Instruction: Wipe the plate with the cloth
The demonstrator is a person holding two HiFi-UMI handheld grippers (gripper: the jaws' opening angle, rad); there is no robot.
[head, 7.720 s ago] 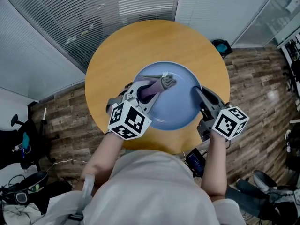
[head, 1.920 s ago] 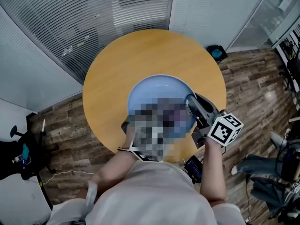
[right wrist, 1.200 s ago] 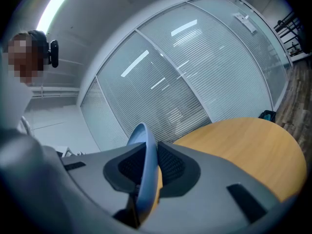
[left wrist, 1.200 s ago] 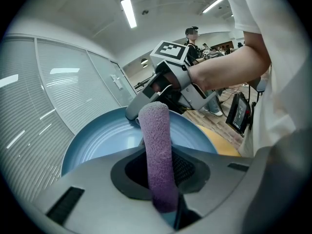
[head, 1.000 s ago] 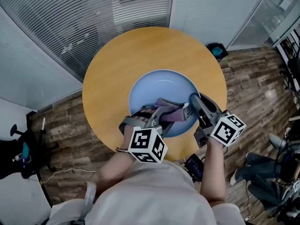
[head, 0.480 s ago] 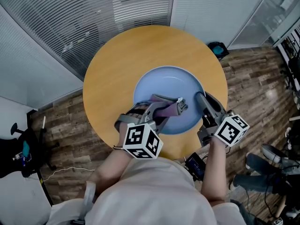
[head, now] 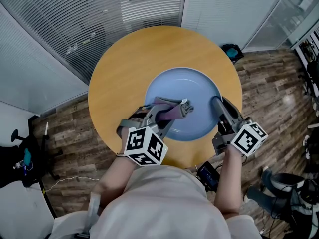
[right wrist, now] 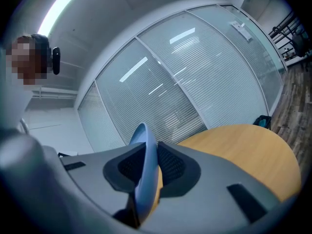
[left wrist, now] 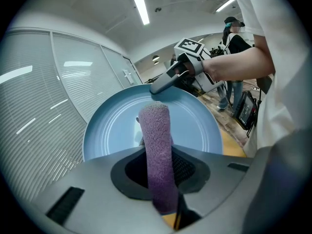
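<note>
— How many plates do you count?
— One plate [head: 199, 88], one cloth [head: 169, 111], one round bench [head: 144, 54].
— And grippers?
— Two, both mine: the left gripper [head: 185, 105] and the right gripper [head: 216, 102].
— Anything else?
— One marker cube [head: 144, 146] on each gripper, so two cubes, and one teal bag [head: 234, 50] on the floor [head: 279, 83].

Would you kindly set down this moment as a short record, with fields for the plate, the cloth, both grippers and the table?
plate: light blue, round, over the table, its right rim clamped
cloth: purple, rolled up, free end reaching over the plate's inside
left gripper: shut on the cloth, aimed at the plate
right gripper: shut on the plate's rim
table: round, wooden top, under the plate
</note>
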